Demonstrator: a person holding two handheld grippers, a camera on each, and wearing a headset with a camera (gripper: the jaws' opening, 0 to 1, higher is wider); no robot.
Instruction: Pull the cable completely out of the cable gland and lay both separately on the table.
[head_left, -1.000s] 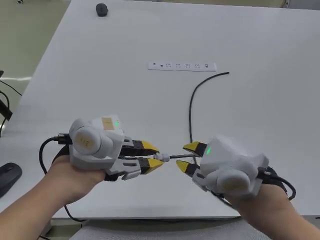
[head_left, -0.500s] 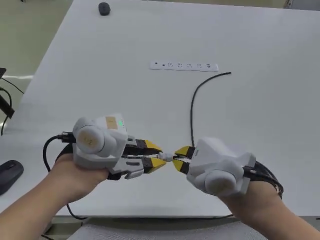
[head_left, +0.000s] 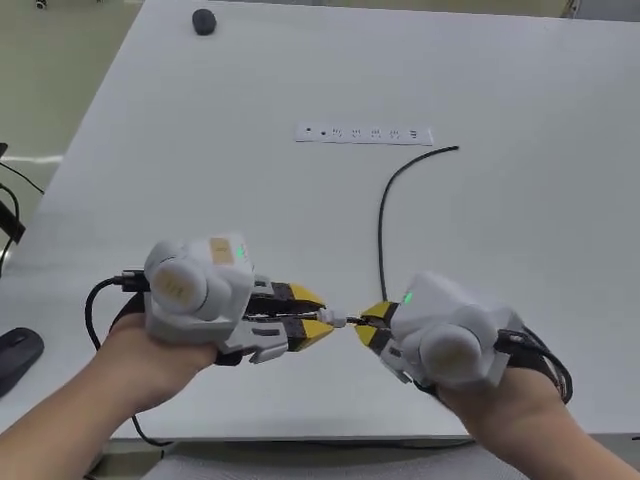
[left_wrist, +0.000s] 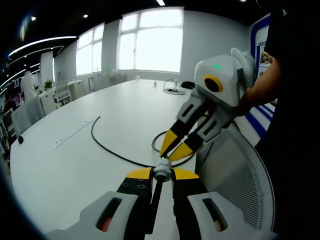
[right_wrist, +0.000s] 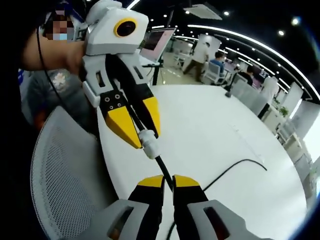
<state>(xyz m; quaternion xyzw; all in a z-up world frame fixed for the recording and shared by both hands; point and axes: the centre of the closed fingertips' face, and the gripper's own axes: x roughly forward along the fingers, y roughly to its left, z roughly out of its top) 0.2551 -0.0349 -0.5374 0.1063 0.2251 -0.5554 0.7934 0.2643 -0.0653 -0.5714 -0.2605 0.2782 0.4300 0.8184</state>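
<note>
This is looking like an open-plan office. A long white meeting table (head_left: 500, 60) is carrying a power strip (head_left: 364, 133) and a computer mouse (head_left: 203, 20), and a white mesh office chair (right_wrist: 65, 167) is standing at its edge. Tall windows (left_wrist: 150, 42) are letting in daylight, strip lights (right_wrist: 235, 37) are glowing along a dark ceiling, and people (right_wrist: 218, 62) are sitting at desks beyond a monitor (right_wrist: 157, 42).
</note>
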